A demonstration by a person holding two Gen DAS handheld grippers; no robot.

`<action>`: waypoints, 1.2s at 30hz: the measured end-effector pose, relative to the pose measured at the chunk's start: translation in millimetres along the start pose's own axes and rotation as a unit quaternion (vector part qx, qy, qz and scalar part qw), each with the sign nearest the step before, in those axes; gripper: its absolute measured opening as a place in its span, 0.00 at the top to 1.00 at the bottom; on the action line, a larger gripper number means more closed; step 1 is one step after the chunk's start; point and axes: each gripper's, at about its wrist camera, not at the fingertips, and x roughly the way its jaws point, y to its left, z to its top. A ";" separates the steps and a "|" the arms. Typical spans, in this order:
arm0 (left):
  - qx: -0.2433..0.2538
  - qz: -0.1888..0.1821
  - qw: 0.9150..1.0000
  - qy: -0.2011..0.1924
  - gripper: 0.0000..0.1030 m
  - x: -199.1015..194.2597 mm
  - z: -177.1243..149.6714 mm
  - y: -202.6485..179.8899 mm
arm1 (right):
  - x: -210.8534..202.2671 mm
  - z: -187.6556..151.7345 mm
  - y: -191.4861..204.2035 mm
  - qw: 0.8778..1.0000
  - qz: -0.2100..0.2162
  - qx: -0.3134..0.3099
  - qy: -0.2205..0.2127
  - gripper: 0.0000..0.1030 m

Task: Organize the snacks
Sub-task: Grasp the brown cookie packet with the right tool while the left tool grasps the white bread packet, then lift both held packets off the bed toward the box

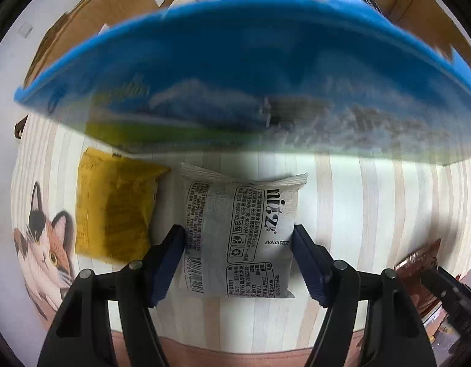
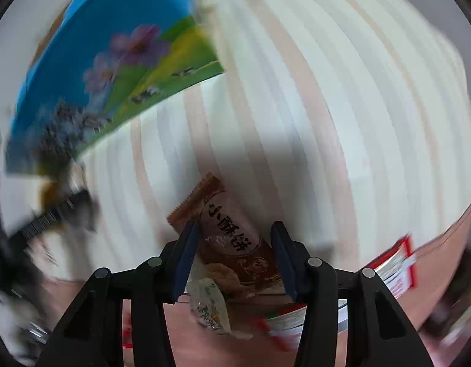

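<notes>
The left gripper (image 1: 239, 244) pointed straight down over the grey packet (image 1: 238, 238), which lay flat on the striped bench (image 1: 373, 214) with its long axis running away from the camera; the jaws flanked its two long edges, touching or nearly so, though a firm grasp could not be confirmed. The right gripper (image 2: 233, 250) straddled the brown biscuit packet (image 2: 232, 238), which lay slanted across the gap, the jaws at its sides. A blue box (image 1: 235, 70) stood beyond.

Both wrist cameras look steeply down, close over the striped tablecloth (image 1: 388, 214), sharing the blue box (image 2: 97, 61).
</notes>
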 end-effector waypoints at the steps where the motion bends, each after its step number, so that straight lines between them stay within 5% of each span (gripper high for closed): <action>1: 0.002 0.001 1.000 0.000 0.33 -1.3 -6.1 -0.8 | 1.0 0.3 -1.9 1.000 0.010 0.006 0.008 0.49; 3: 0.000 0.000 1.000 0.001 0.33 -3.3 -18.8 -2.1 | 2.1 0.5 -4.0 1.000 0.021 0.005 0.022 0.47; 6: -0.002 -0.008 1.000 0.009 0.33 -4.8 -37.7 -4.2 | -1.4 0.5 11.4 0.998 -0.012 -0.067 0.018 0.28; 9: 0.002 -0.012 1.000 0.014 0.33 -5.8 -57.9 -9.8 | -2.8 -3.4 36.0 0.983 -0.080 -0.163 -0.002 0.27; 13: 0.000 -0.012 1.000 0.016 0.33 -1.1 -67.5 -13.7 | 21.6 -16.7 57.4 0.966 -0.125 -0.223 0.027 0.27; 16: -0.004 -0.012 1.000 0.016 0.31 5.0 -69.3 -13.2 | 35.1 -22.0 59.2 0.966 -0.142 -0.213 0.017 0.30; 19: -0.010 -0.018 1.000 0.020 0.31 11.7 -73.8 -6.6 | 32.9 -11.2 49.4 0.980 -0.128 -0.155 -0.005 0.39; 22: -0.017 -0.024 0.999 0.025 0.31 27.1 -75.6 -2.8 | 18.5 -2.4 18.3 0.997 -0.057 -0.056 -0.007 0.40; 25: -0.023 -0.027 0.999 0.027 0.31 34.7 -69.8 9.8 | 20.4 4.6 2.5 0.999 0.031 0.004 0.034 0.36; 29: -0.026 -0.025 0.999 0.028 0.30 44.6 -71.3 17.1 | 18.9 4.3 16.4 0.997 -0.023 -0.063 0.023 0.19; 36: -0.028 -0.024 0.999 0.028 0.30 41.9 -70.6 11.6 | 34.4 -1.1 49.6 0.990 -0.086 -0.109 0.018 0.18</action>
